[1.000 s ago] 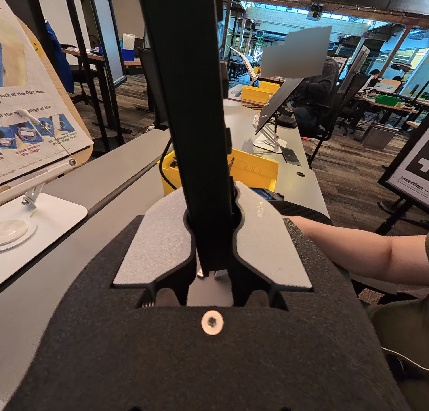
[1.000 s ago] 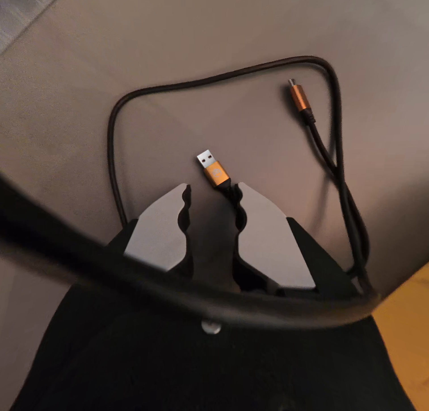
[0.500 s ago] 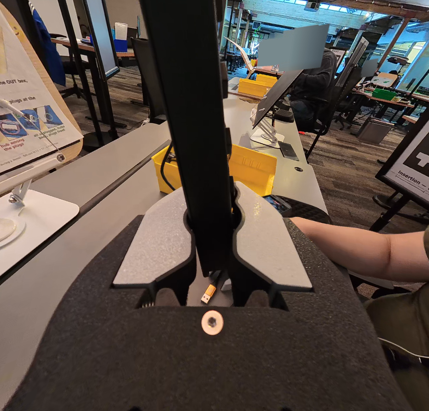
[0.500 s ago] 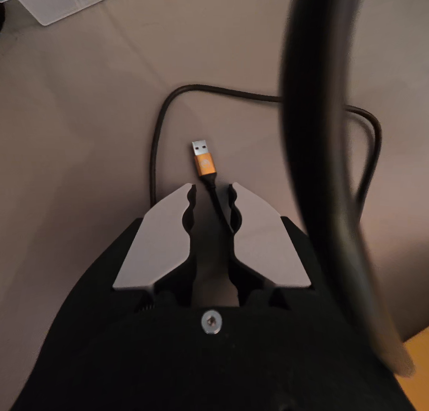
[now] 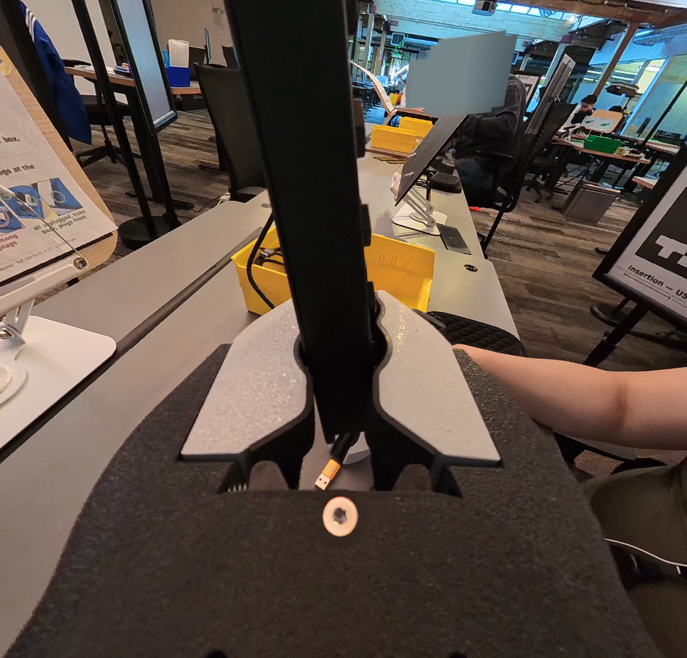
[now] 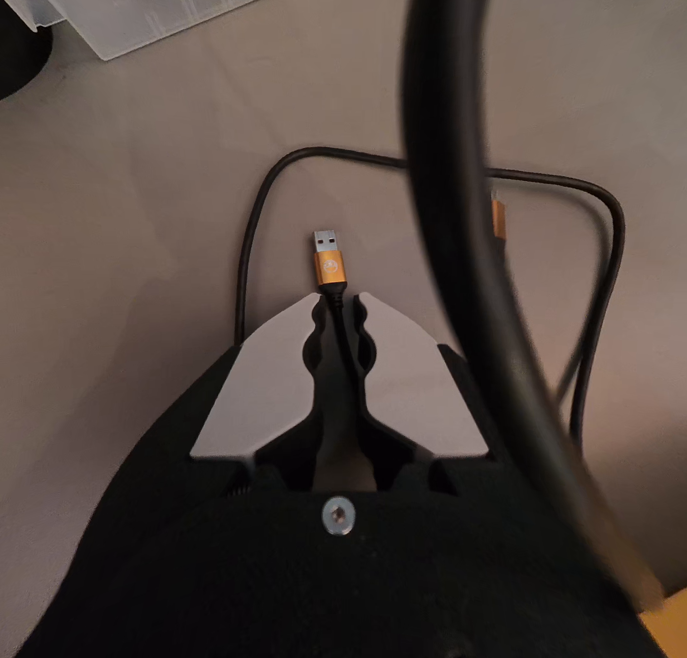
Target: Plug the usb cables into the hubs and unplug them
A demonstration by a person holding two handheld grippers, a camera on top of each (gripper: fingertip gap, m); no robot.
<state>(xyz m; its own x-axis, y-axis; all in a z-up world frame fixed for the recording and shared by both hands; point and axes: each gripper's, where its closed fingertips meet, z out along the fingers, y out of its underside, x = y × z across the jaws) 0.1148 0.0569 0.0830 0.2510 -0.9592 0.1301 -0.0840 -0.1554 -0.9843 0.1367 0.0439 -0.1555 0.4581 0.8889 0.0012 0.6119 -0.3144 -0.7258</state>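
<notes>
Biggest thing first: the left gripper [image 5: 340,327] has its fingers clamped tight on a tall black hub [image 5: 308,156], held upright above the grey table [image 5: 156,290] with the yellow bin [image 5: 401,272] right behind it. Risk there, I think, is leverage: the hub is long and pinched only near its lower end, so any push from a plug could pivot or slide it in the grip.

Next, a thick black cord [image 6: 457,231], blurred and very close to the right camera, arcs across the view and covers part of the thinner usb cable [image 6: 256,208] looped on the table. If it drags over that loop it could yank the plug off line.

The right gripper [image 6: 337,298] is narrowed to a slim gap with the cable's neck running between the fingers; I can't tell if it's actually pinching or just straddling. Grabbing cable instead of the orange usb plug [image 6: 329,264] means the plug could flop or twist on the way to a port.

Versus 1 s ago: the right fingers have closed in a lot and centred behind the plug, and the thick cord has swung from horizontal to vertical. In the left view the plug [image 5: 329,472] now shows below the hub.
</notes>
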